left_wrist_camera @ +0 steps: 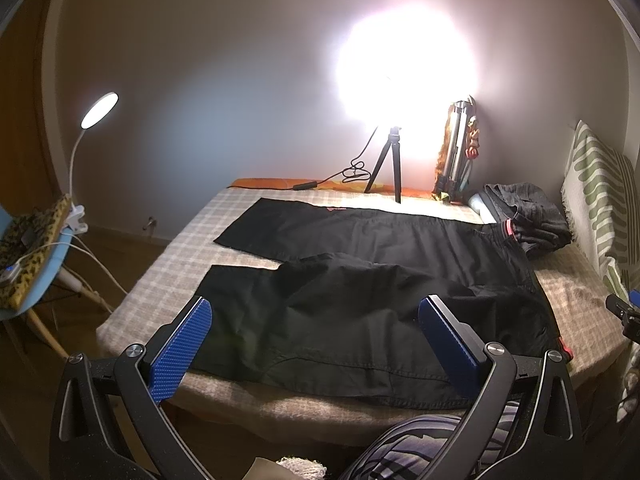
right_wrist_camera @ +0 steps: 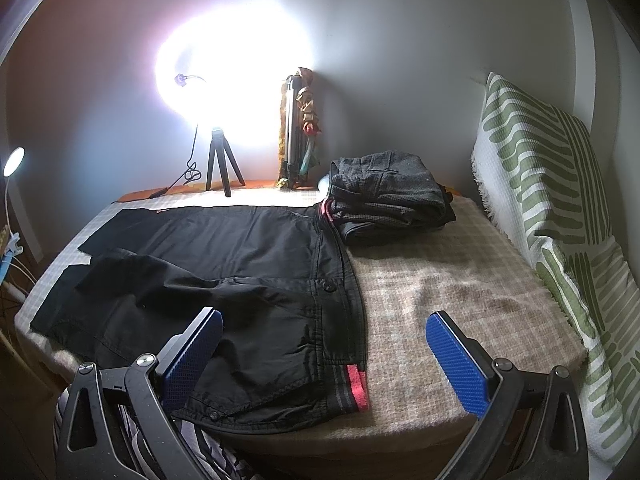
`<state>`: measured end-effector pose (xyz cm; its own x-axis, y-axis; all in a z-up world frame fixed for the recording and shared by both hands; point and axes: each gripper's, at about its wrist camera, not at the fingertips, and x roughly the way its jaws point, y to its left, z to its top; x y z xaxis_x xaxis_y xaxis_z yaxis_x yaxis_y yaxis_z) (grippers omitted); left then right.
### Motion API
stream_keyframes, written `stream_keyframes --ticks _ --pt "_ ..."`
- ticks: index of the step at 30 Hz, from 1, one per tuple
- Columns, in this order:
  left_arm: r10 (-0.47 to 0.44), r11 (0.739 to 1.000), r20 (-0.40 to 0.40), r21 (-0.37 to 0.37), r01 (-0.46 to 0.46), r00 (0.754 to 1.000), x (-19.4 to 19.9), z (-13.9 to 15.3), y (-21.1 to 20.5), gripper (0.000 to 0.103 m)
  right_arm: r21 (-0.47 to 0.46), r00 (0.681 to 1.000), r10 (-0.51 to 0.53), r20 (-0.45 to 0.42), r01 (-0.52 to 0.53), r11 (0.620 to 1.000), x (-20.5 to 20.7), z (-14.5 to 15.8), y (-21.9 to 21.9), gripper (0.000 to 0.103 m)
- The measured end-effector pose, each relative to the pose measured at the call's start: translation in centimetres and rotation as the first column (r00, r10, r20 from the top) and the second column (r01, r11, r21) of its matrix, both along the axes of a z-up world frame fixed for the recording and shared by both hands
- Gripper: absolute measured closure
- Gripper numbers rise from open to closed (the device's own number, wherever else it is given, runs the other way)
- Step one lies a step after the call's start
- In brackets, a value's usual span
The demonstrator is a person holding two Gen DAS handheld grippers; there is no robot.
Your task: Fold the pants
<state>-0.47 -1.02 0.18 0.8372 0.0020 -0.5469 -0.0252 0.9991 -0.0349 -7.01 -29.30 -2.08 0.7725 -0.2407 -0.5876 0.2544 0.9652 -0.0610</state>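
Note:
Black pants point(left_wrist_camera: 360, 280) lie spread across the checked bed cover point(left_wrist_camera: 176, 268), legs to the left, waistband to the right. The near leg is rumpled; the far leg lies flat. In the right wrist view the pants point(right_wrist_camera: 224, 280) show a red-trimmed waistband end point(right_wrist_camera: 356, 386) near the front edge. My left gripper point(left_wrist_camera: 316, 312) is open and empty, above the near leg at the bed's front edge. My right gripper point(right_wrist_camera: 324, 324) is open and empty, straddling the waistband near the front edge; its tip shows in the left wrist view point(left_wrist_camera: 624, 312).
A stack of folded grey pants point(right_wrist_camera: 392, 196) sits at the back right, touching the waistband. A bright ring light on a small tripod point(left_wrist_camera: 390, 168) stands at the back. A green-patterned cushion point(right_wrist_camera: 552, 216) lines the right side. A chair with a clip lamp point(left_wrist_camera: 36, 248) stands left.

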Motion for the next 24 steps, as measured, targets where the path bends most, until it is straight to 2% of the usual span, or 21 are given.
stream_keyframes --ticks 12,16,21,24 --pt "0.017 1.000 -0.031 0.005 -0.017 0.999 0.6 -1.3 0.5 0.000 -0.005 1.000 0.005 -0.010 -0.005 1.000 -0.1 -0.5 -0.4 0.000" --pt "0.014 1.000 -0.052 0.011 -0.013 0.999 0.9 -1.9 1.0 0.000 -0.035 0.999 0.026 -0.023 -0.027 0.999 0.1 -0.9 -0.4 0.000" --pt "0.004 0.999 -0.087 0.041 -0.001 0.996 1.5 -3.1 1.9 0.000 -0.081 0.989 0.121 -0.084 -0.128 0.988 0.6 -2.4 -0.5 0.001" --pt "0.011 0.997 -0.108 0.081 -0.002 0.994 2.0 -4.3 2.8 0.001 -0.112 0.969 0.212 -0.130 -0.227 0.968 0.7 -4.0 -0.5 0.002"
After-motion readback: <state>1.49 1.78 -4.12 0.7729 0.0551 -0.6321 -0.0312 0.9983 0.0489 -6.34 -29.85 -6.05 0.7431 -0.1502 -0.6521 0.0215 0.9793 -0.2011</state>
